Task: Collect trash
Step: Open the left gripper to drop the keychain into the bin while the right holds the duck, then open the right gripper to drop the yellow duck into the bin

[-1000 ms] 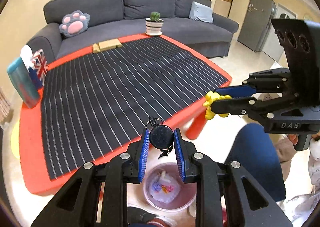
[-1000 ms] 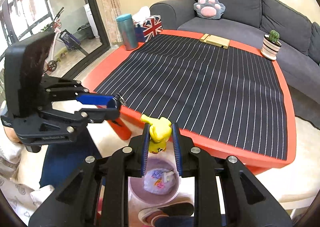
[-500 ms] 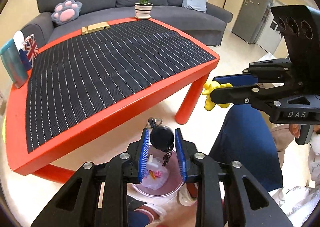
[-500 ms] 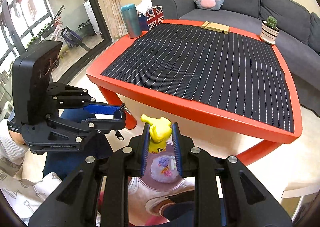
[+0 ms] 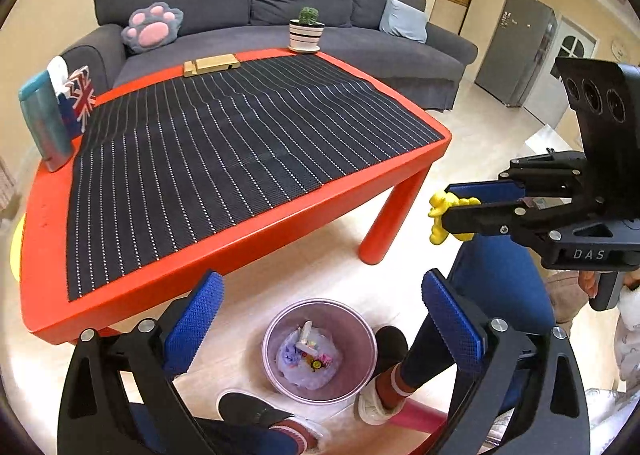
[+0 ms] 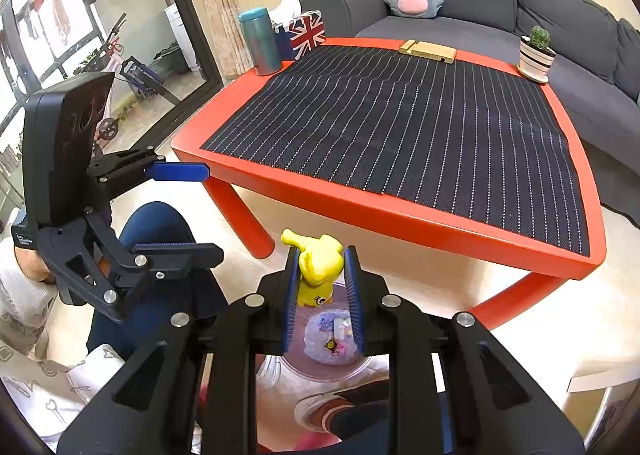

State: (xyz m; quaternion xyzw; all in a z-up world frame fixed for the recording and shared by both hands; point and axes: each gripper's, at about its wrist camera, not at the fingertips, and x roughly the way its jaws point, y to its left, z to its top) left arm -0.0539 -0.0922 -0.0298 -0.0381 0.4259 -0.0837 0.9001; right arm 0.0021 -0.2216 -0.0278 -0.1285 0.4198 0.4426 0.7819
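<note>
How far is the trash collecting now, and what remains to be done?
Done: the left gripper has just opened with nothing between its fingers, above the trash bin. In hand: the right gripper grips the yellow toy over that bin. Left: releasing the toy.

Yellow toy (image 6: 320,267): lower half hidden btwn the right gripper (image 6: 322,291) pads. Trash bin (image 5: 320,351): near rim cut by gripper body in right wrist view; contents too small to tell apart, just bits on crumpled plastic. Person: only legs, shoes, a sleeve in frame. Teal bottle (image 5: 44,123) partly cut at left edge.
</note>
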